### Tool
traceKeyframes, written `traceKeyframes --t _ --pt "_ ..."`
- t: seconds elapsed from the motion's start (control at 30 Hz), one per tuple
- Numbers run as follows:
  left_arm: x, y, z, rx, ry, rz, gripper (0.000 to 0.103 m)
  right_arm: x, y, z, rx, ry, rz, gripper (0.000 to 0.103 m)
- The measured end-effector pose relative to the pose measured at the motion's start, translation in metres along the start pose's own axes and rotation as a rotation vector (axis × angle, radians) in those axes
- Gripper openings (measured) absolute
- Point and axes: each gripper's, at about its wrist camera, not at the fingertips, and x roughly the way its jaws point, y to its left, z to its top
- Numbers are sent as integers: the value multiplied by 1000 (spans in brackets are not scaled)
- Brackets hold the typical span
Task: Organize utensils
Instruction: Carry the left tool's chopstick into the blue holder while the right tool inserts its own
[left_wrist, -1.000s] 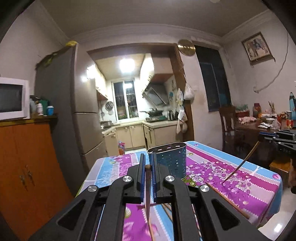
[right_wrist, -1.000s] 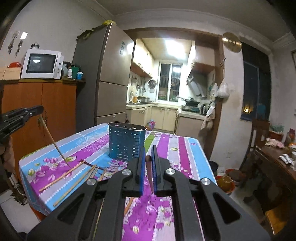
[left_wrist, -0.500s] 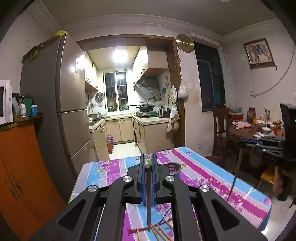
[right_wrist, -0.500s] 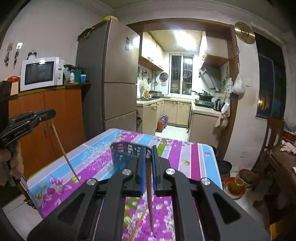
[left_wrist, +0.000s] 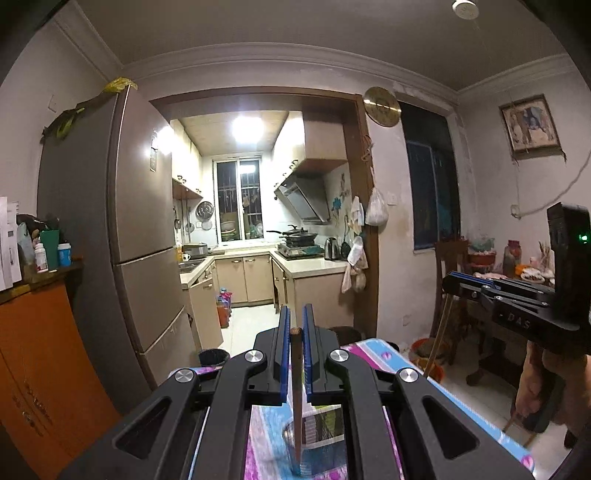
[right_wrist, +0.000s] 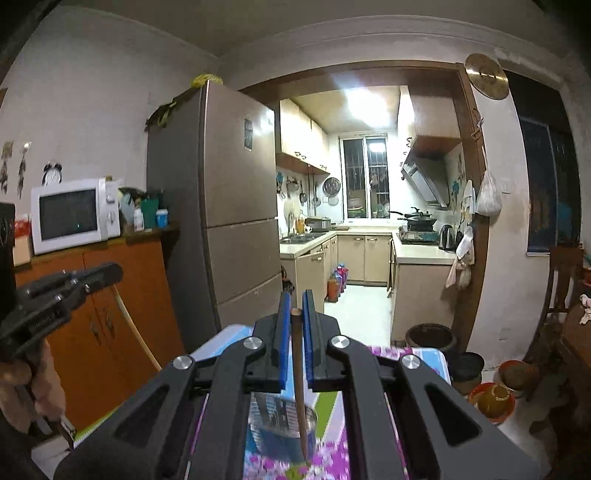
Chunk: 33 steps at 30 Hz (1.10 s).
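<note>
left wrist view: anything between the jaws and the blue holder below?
Only the gripped chopstick: it runs from the left gripper down to the holder. Left wrist view.

Chopstick (left_wrist: 296, 391): dark wood, held near-upright, tip lowered over the holder. Second chopstick (right_wrist: 299, 384): brown wood, likewise near-upright. Utensil holder (right_wrist: 282, 430): blue perforated cylinder, standing upright on the floral tablecloth.

The left gripper (left_wrist: 294, 332) is raised and level, its blue-padded jaws clamped on a thin stick. The right gripper (right_wrist: 294, 314) is also level and closed on a stick. A bare hand (right_wrist: 27, 387) grips the left handle.
</note>
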Motion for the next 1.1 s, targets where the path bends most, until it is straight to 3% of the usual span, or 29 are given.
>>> traceKeyframes --t 0.17,0.3,0.73,1.1 --pt "38 6 16 -37 0 1 8 32 -3 19 12 -8 2 5" --pt "67 6 15 -53 15 -6 8 58 -4 13 29 7 19 5" --pt "148 29 -52 -98 152 8 8 121 -13 -36 69 128 32 5" --pt "171 30 -76 -89 207 6 9 147 -23 -58 100 210 43 5"
